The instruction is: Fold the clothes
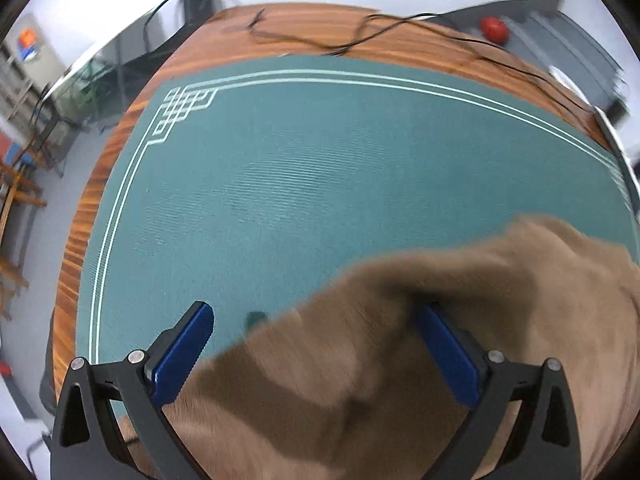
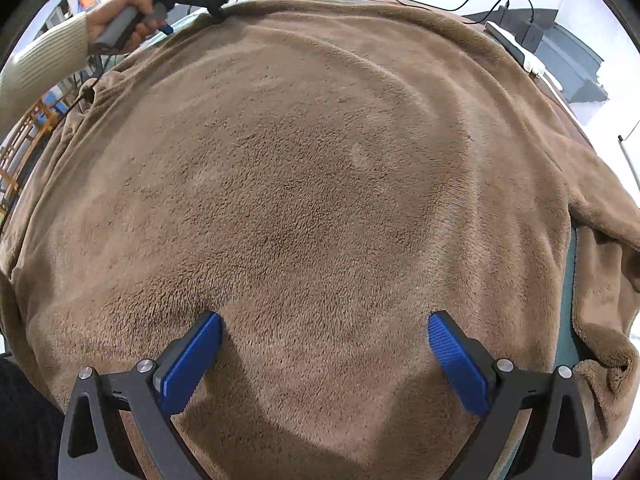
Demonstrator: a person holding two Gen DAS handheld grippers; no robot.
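Brown fleece garment (image 2: 312,184), thick and fuzzy, lies spread across a dark green mat with white border lines (image 1: 280,184), which itself covers a reddish striped wooden table (image 1: 80,240). Seen from the right wrist, the fleece fills nearly the whole picture, mostly flat with shallow curved ridges, and one bunched fold droops at the right side beside a narrow strip of bare green. The right gripper (image 2: 325,332) hangs above this fleece with its blue-padded fingers (image 2: 196,356) spread wide apart and nothing between them. Far off in the same view, a hand (image 2: 120,12) in a cream ribbed sleeve (image 2: 40,64) grips the handle of the left gripper (image 2: 218,14), whose tip sits at the far edge of the cloth. From the left wrist, the left gripper (image 1: 316,320) also shows its blue pads wide apart; a blurred lobe of the brown fleece lies between and around them, covering the tip of the right-hand pad, and I cannot tell whether the pads touch the cloth. Most of the mat on that side is bare, with a white knot pattern in its corner. Thin black cable (image 1: 360,36) loops over the wood past the mat, and a small red round object (image 1: 495,29) sits beyond the table's far edge, too blurred to identify.
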